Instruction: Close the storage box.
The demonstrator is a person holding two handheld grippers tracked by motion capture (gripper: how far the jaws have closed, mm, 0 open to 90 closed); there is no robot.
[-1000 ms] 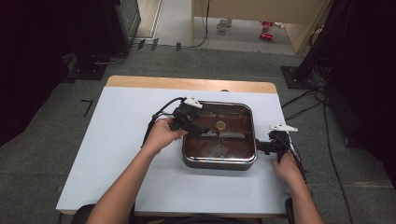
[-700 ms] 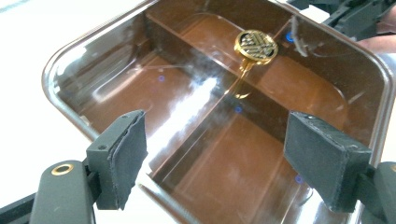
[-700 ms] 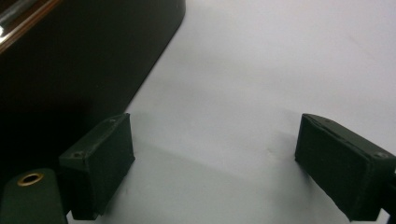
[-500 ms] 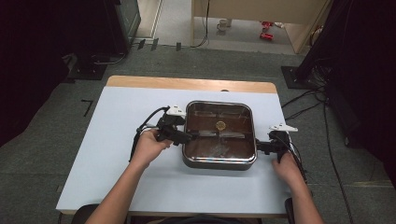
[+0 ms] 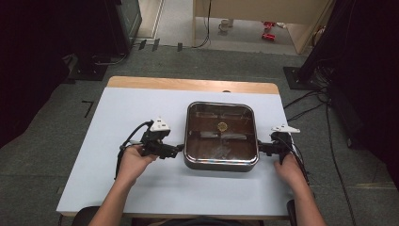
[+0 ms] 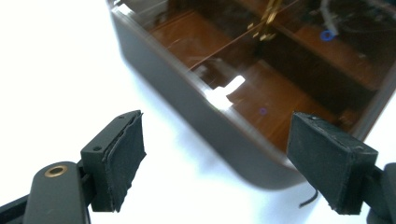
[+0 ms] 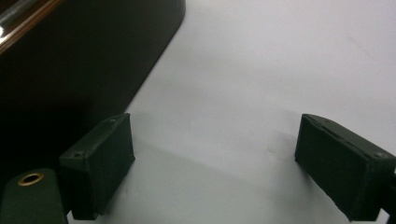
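Observation:
A square metal pan [image 5: 221, 165] with a shiny brown inside stands on the white table [image 5: 131, 113], right of centre. My left gripper [image 5: 179, 149] lies level just off the pan's left wall, pointing at it. Its jaws have just been opening and stand open with nothing between them. In the left gripper view, the left gripper [image 6: 219, 158] faces the pan's near corner [image 6: 261, 168] a short way off. My right gripper [image 5: 261, 148] sits by the pan's right wall, open. In the right gripper view, the right gripper [image 7: 215, 158] has bare table between its pads and the pan's dark wall [image 7: 70, 70] at the left.
A small gold round spot [image 5: 222, 125] shows on the pan's floor. A wooden strip [image 5: 188, 84] runs along the table's far edge. Cables [image 5: 306, 106] and dark stands lie on the floor beyond the table's right side.
My left hand has moved from the pan's far left corner leftward and toward the person, down beside the pan's left wall. The right hand has stayed put.

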